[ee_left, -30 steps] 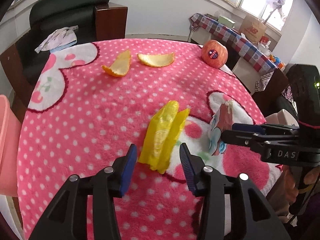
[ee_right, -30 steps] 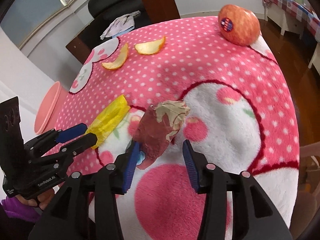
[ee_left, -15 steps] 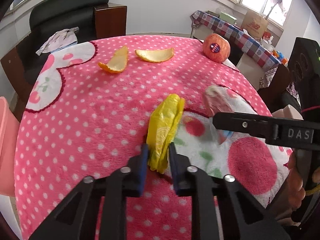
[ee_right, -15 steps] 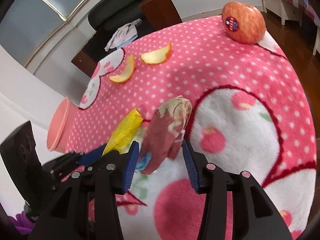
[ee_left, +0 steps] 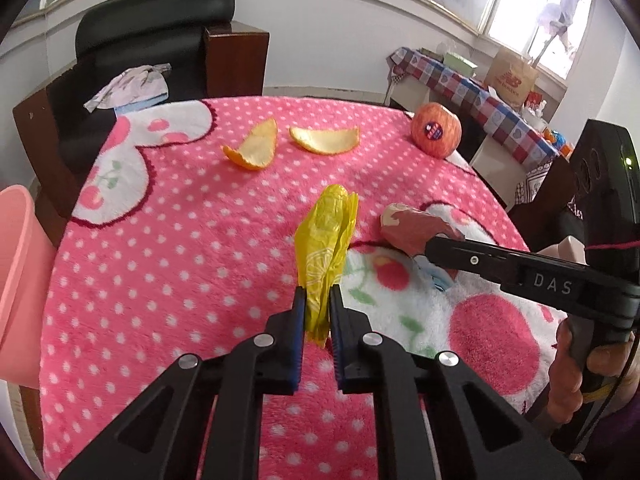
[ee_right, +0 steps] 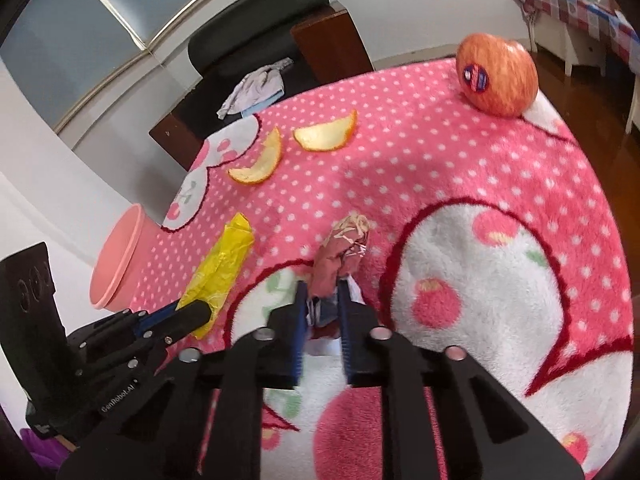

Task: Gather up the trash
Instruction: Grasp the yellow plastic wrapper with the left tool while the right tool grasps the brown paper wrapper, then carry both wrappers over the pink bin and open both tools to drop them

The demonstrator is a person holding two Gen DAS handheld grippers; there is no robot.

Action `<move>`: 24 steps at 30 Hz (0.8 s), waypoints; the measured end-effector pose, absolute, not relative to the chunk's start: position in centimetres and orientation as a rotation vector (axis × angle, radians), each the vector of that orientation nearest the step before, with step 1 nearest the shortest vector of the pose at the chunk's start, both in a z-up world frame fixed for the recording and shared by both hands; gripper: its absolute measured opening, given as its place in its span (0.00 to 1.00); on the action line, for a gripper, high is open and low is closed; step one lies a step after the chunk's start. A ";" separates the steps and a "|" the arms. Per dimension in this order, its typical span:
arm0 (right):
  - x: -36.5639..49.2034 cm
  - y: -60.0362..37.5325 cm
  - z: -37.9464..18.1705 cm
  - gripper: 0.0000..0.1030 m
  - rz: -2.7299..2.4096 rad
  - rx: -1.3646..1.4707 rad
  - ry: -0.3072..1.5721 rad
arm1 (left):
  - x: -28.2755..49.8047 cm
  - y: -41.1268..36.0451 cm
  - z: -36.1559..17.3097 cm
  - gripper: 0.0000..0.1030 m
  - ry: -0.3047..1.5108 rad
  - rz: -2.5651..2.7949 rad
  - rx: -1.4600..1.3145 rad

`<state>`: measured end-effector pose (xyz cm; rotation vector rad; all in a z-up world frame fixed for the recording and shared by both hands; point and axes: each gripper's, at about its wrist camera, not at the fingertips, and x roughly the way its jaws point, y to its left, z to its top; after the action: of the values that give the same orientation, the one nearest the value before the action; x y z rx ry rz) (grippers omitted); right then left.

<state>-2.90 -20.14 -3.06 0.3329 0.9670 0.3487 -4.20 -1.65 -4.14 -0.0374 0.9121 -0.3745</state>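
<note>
"das" lettering marks right gripper [ee_left: 430, 246]; "genrobot.ai" marks left gripper [ee_right: 202, 310].

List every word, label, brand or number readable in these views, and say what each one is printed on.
"DAS" – on the arm of the right tongs, seen from the left wrist.
"GenRobot.AI" – on the body of the left tongs, seen from the right wrist.
"NB" logo – on the brown paper bag; the line under it is too small to read.
Round sticker on the apple – print too blurred to read.
</note>
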 end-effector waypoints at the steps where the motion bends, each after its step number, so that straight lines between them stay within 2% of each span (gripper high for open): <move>1: -3.0 -20.1 -2.8 0.11 0.346 0.328 0.954 | -4.3 -1.5 -3.9 0.10 0.901 -0.373 -0.037; 12: -3.6 -17.5 1.3 0.10 0.454 0.285 0.813 | -4.8 2.5 -0.9 0.10 0.790 -0.284 -0.068; 24: -0.7 -3.8 6.0 0.10 0.794 0.149 0.758 | -7.2 14.2 3.1 0.11 0.653 0.038 -0.103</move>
<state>-0.68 -3.76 5.98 0.1485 0.7581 0.7940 -7.21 14.16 3.05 -0.1034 0.6527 0.0378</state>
